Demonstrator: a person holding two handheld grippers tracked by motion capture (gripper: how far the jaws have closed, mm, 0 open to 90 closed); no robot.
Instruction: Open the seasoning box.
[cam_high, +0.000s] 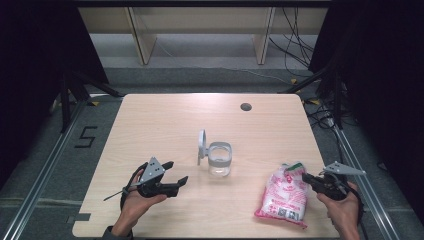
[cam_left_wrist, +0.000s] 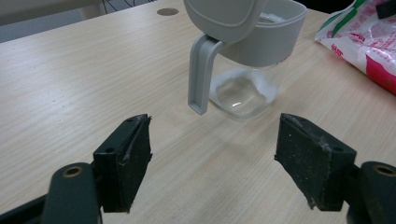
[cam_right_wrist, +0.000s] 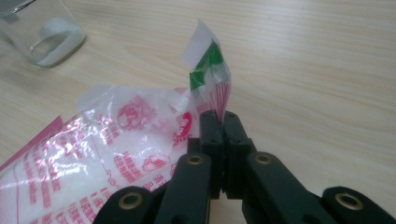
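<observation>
The right gripper (cam_right_wrist: 219, 122) is clamped on the top corner of the bag (cam_high: 284, 195) — in the right gripper view its black jaws meet flat together with the green-and-white edge of the plastic pinched between them and sticking up above the tips. The bag is clear with red print and holds white grains; it lies on the table (cam_high: 165, 120) at about 4 o'clock from the jar (cam_high: 219, 159), near the table's right edge. In the high view the right gripper (cam_high: 306, 177) sits at the bag's upper right corner, at about 2 o'clock on the bag, with the person's hand behind it.

The left gripper (cam_high: 176, 172) has its jaws wide apart and holds nothing. It hovers low over the table at about 8 o'clock from the jar, near it but apart, pointing toward it. In the left gripper view the two pads (cam_left_wrist: 125, 158) frame bare wood, and the jar (cam_left_wrist: 243, 88) stands beyond them at 12 o'clock.

The jar is clear with a grey collar and a grey flip lid (cam_high: 201, 145) — the lid stands open, upright on the jar's left side. A little white powder lies in its bottom. The jar stands upright near the middle of the table. A dark round hole (cam_high: 245, 106) sits in the tabletop at about 1 o'clock from the jar, well apart.
</observation>
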